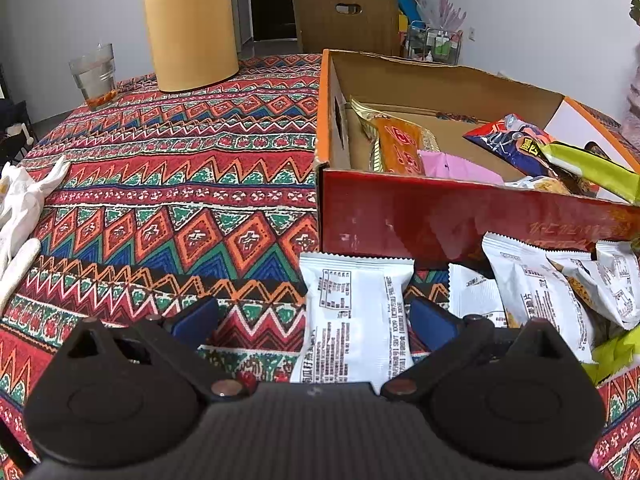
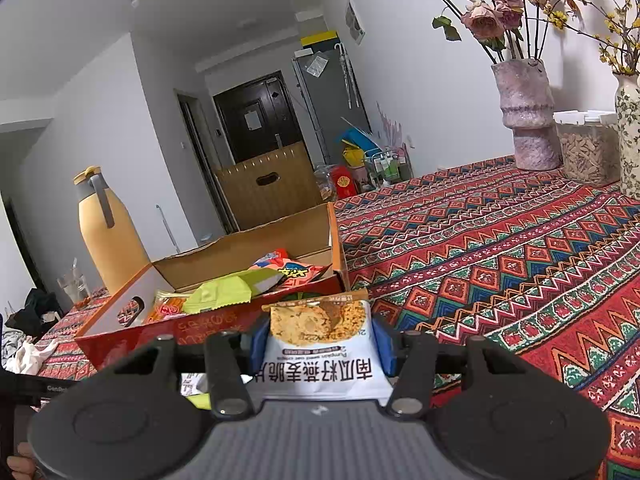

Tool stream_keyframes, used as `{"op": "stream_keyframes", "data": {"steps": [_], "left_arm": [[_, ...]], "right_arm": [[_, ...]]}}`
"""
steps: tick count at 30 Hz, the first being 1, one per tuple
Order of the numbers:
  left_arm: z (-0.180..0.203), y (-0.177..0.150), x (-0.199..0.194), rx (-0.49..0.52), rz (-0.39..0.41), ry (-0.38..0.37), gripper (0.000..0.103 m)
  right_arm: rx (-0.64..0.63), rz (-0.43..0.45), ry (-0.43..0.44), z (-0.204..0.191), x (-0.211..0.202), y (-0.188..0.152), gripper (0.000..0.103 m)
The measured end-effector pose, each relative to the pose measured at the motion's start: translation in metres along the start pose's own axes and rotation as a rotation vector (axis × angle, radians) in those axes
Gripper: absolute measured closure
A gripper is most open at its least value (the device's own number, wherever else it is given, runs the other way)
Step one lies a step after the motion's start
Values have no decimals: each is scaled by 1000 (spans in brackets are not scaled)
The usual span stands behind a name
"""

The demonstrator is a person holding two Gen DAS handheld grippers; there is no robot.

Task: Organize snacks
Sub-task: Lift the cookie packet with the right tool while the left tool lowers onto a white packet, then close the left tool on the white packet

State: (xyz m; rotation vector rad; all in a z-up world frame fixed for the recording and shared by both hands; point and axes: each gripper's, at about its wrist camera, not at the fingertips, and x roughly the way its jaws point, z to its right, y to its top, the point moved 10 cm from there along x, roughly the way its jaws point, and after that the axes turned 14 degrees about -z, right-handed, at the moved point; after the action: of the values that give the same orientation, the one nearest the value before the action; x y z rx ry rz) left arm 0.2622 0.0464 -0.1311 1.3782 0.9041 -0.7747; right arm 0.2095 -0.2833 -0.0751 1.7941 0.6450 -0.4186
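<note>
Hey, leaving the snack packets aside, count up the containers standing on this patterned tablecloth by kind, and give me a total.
Vases: 2 (pink vase, flowered vase)
Yellow jug: 1
Drinking glass: 1
Clear lidded canister: 1
Cardboard snack box: 1
Total: 6

You face the open cardboard box (image 1: pixel 440 216) on the table (image 1: pixel 180 184); everything is placed from it. Inside it lie several snack packets (image 1: pixel 404 148), spread from its left wall to its right end. Just before its near wall, loose packets (image 1: pixel 536 288) lie in a heap on the table. Behind it to the left stands a jug (image 1: pixel 188 32), with a glass (image 1: pixel 95 74) further left. Well to its right, vases (image 2: pixel 528 120) stand at the table's far edge.
</note>
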Motion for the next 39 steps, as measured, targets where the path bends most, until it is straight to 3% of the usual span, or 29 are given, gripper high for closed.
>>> {"op": "stream_keyframes", "data": {"steps": [10, 17, 20, 28, 39], "left_arm": [[2, -3, -1, 15, 1, -17, 1], [16, -8, -14, 54, 43, -57, 46], [19, -11, -19, 50, 54, -77, 57], [23, -14, -29, 54, 86, -96, 62], [16, -18, -80, 25, 212, -109, 62]], "right_arm": [[-1, -1, -1, 0, 0, 0, 51], [-2, 0, 0, 0, 0, 0, 51], [-2, 1, -3, 0, 0, 0, 51], [-3, 3, -7, 1, 1, 0, 51], [-20, 35, 0, -3, -7, 2, 52]]}}
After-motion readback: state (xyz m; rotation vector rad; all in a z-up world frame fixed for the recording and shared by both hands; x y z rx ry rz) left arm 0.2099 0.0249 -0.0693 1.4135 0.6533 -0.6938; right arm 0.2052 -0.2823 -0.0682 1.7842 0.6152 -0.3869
